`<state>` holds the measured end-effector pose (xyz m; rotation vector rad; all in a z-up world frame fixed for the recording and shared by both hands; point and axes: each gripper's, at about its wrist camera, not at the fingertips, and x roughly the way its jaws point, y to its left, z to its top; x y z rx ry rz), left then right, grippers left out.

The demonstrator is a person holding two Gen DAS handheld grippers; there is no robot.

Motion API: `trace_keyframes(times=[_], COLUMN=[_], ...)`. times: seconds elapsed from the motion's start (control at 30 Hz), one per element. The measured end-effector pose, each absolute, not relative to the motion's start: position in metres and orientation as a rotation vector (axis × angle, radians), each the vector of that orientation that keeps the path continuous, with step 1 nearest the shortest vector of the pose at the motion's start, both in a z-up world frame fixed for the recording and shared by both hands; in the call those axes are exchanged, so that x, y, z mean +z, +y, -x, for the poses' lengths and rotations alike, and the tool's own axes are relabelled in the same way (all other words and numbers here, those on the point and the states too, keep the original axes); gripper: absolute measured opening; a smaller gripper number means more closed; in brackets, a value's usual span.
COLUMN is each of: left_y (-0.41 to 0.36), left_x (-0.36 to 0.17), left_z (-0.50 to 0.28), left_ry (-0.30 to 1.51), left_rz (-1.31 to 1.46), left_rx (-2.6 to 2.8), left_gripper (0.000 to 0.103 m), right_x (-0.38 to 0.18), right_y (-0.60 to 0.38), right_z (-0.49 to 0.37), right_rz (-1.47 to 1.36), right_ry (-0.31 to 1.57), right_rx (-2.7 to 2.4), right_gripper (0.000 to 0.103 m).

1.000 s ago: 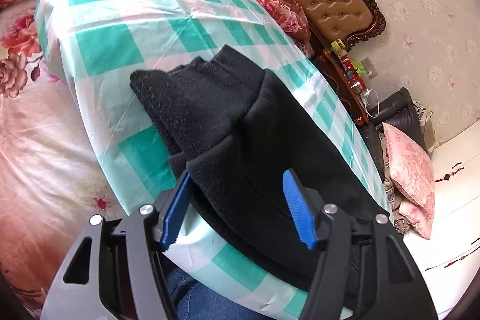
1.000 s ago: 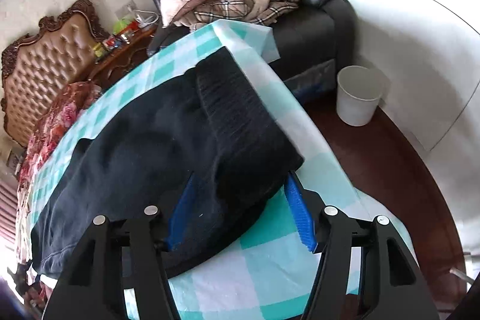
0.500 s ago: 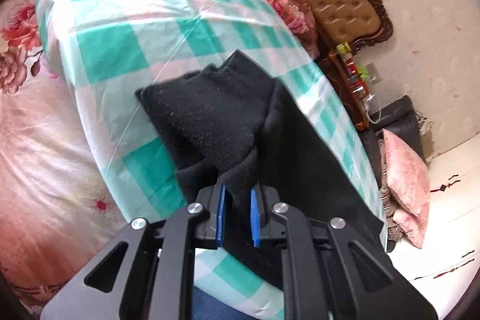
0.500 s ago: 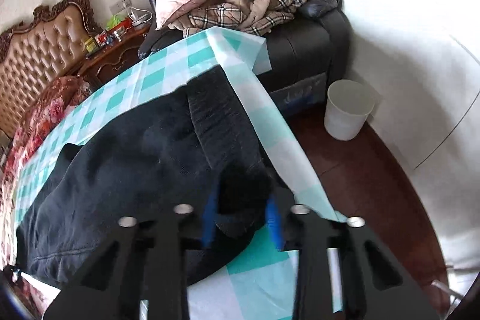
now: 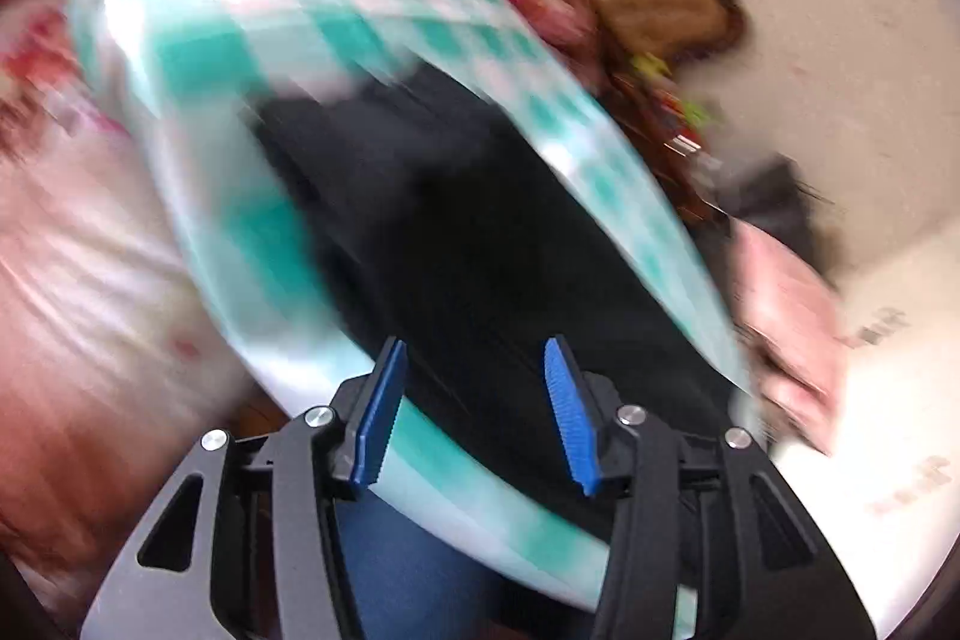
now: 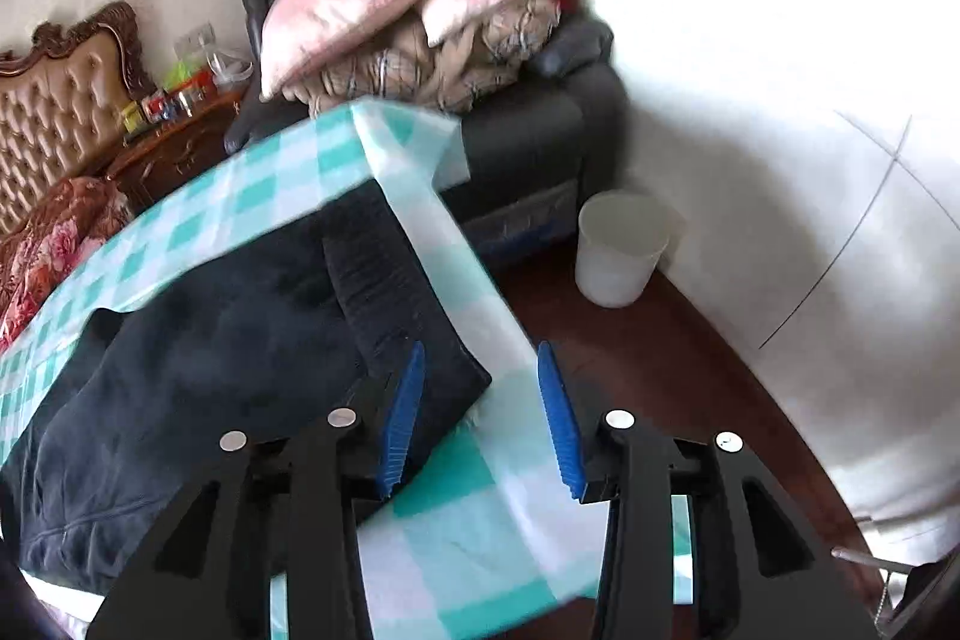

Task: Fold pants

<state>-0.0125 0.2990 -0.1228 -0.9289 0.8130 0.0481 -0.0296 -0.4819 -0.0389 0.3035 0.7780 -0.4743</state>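
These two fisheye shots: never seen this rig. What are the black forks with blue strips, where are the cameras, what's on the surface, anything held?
No robot here: a person holds one handheld gripper per hand, with a camera on each looking forward along its two fingers. The black forks are those fingers; the blue strips are their pads. One view shows the left gripper, the other the right gripper. Black pants lie on a teal checked cloth; the left view is motion-blurred. Both sets of jaws have just been opening. Nothing is held: the pants lie beyond the pads, ungripped. A white bin stands on the floor.
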Motion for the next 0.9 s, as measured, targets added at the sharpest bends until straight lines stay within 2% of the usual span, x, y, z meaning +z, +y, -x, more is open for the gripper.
trace_keyframes(times=[0.1,0.23,0.33,0.5,0.53,0.57,0.6,0.77,0.9], left_y=[0.235,0.175,0.155,0.146,0.147,0.148,0.146,0.144,0.141], left_x=[-0.138,-0.168,-0.184,-0.194,-0.194,-0.193,-0.193,-0.173,-0.152], left_z=[0.006,-0.017,-0.031,-0.048,-0.050,-0.052,-0.050,-0.050,-0.050], left_ry=[0.910,1.023,1.091,1.093,1.091,1.088,1.082,1.036,1.003], left_rz=[1.047,1.161,1.179,1.222,1.222,1.210,1.191,1.145,1.123], left_rx=[-0.204,-0.344,-0.335,-0.342,-0.341,-0.335,-0.331,-0.351,-0.372], left_gripper=[0.047,0.047,0.047,0.046,0.042,0.019,0.005,0.005,0.005], right_x=[-0.043,-0.094,-0.113,-0.124,-0.126,-0.127,-0.128,-0.134,-0.137], right_y=[-0.443,-0.361,-0.328,-0.314,-0.312,-0.311,-0.309,-0.301,-0.301], right_z=[0.049,0.035,0.026,0.017,0.015,0.016,0.017,0.014,0.008], right_rz=[-0.390,-0.574,-0.616,-0.634,-0.635,-0.639,-0.651,-0.724,-0.770], right_ry=[0.810,1.004,1.075,1.113,1.123,1.127,1.130,1.129,1.135], right_rx=[-0.323,0.039,0.118,0.155,0.160,0.167,0.177,0.205,0.208], right_gripper=[0.039,0.039,0.040,0.043,0.044,0.045,0.046,0.056,0.057])
